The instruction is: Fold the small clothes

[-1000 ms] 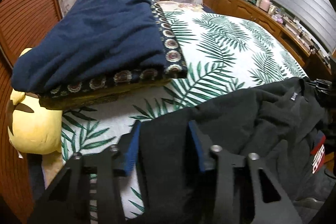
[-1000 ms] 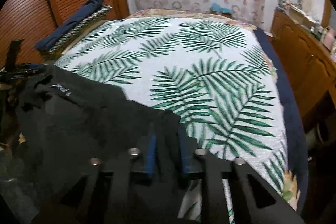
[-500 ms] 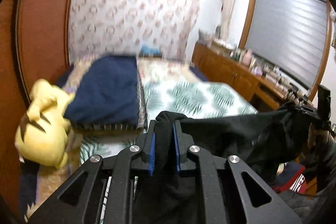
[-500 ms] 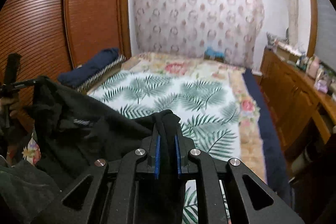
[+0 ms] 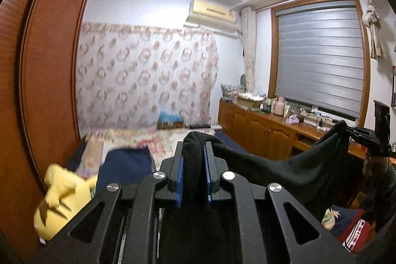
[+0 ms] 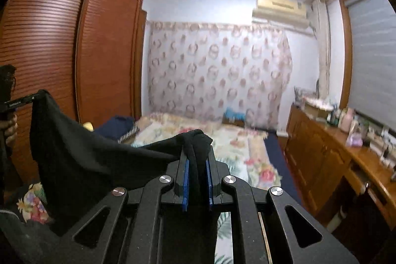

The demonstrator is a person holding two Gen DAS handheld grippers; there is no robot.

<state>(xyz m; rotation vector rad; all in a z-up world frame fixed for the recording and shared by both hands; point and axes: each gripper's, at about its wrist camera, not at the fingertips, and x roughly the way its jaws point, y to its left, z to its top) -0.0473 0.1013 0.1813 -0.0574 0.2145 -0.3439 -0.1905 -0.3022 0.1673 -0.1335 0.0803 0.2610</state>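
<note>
A black garment (image 5: 292, 170) hangs stretched in the air between my two grippers, above the bed. My left gripper (image 5: 194, 152) is shut on a bunched corner of it, the cloth pinched between the blue pads. In the left wrist view the fabric runs right to the other gripper (image 5: 363, 137), which holds the far corner. My right gripper (image 6: 197, 155) is likewise shut on a bunched fold of the black garment (image 6: 81, 152). From there the cloth sags left up to the left gripper (image 6: 22, 102), held by a hand.
Below lies a bed (image 6: 235, 145) with floral and palm-leaf covers. A navy folded blanket (image 5: 123, 167) and a yellow plush toy (image 5: 59, 197) sit at its left. A wooden wardrobe (image 6: 61, 53) stands left, a cluttered wooden sideboard (image 6: 346, 152) right. More clothes (image 5: 351, 229) lie low at right.
Both grippers rose from the bed and tipped up toward level, lifting the black garment off the bed. The left jaws closed on the cloth; it now hangs spread between them.
</note>
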